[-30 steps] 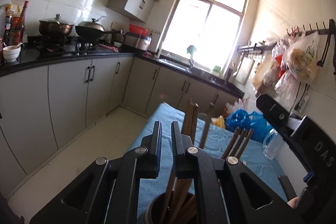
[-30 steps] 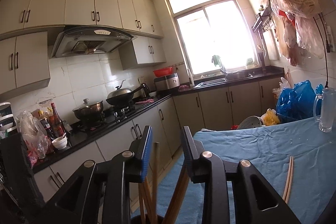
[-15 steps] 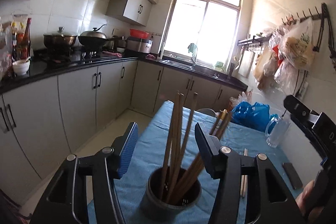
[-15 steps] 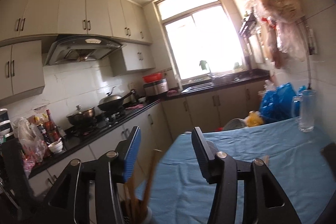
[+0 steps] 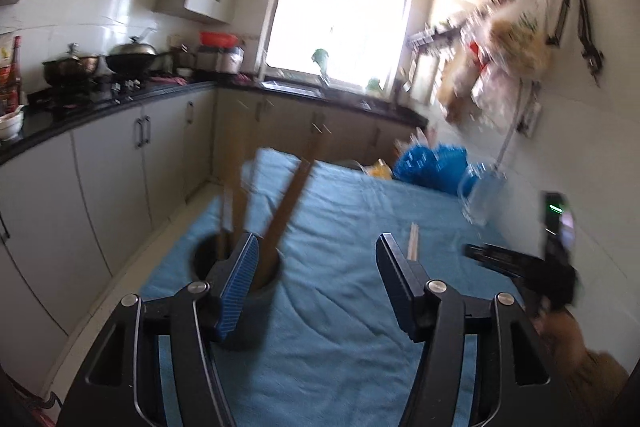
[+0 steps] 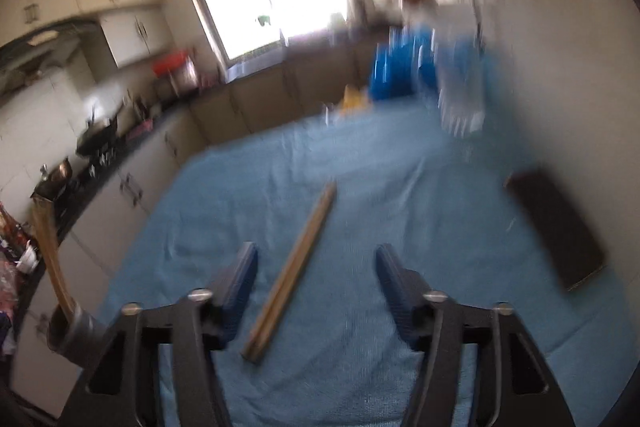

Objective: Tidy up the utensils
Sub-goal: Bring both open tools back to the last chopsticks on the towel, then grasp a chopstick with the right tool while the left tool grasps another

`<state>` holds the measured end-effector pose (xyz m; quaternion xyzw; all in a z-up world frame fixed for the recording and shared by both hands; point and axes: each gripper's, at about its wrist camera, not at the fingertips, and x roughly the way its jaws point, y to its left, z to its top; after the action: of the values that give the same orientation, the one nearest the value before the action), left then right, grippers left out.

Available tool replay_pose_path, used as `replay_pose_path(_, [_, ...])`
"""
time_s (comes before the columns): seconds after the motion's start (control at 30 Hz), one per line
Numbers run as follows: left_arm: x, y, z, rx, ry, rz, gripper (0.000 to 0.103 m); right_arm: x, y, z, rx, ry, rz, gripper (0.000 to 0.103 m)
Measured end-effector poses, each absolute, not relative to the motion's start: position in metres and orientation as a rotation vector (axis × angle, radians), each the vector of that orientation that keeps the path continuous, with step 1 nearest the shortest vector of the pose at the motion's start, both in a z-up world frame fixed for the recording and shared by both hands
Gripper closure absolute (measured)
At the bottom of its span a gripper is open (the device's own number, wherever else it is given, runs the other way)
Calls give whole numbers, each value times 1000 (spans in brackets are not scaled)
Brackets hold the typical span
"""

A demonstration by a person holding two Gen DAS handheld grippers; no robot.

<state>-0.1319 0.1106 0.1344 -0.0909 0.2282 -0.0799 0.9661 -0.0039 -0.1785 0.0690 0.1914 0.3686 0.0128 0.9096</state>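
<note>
Left gripper (image 5: 316,259): opening, nothing between, lower centre.
Right gripper (image 6: 316,267): closing, unclamped, straddling chopsticks (image 6: 294,277).
Holder (image 5: 240,287): lower left.

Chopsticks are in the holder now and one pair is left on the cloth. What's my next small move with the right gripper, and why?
Probably lower the right gripper onto the loose chopsticks and let it close. They lie flat on the blue cloth between its closing jaws, not yet pinched. The holder already has the others standing in it, and the left gripper, its jaws opening, holds nothing.
</note>
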Motion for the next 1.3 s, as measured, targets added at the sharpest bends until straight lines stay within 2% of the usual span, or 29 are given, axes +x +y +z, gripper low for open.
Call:
replay_pose_path(0.13, [-128,87,119,-138,534,-204,43,23,-174,35,450,882,128,70])
replay_pose_path(0.37, [-114,65,95,-92,613,-206,43,30,-133,19,249,965,154,70])
replay_pose_path(0.5, [-109,65,87,-93,636,-209,43,27,-129,17,182,970,116,75])
replay_pose_path(0.63, [-106,66,82,-88,652,-209,43,29,-126,17,115,991,47,87])
replay_pose_path(0.83, [-91,49,74,-72,719,-234,43,54,-126,20,69,1042,-35,88])
replay_pose_path(0.9, [-80,36,71,-51,752,-249,43,58,-139,21,81,1052,-61,93])
replay_pose_path(1.3, [4,-60,37,86,922,-301,43,3,-214,20,184,1081,-48,95])
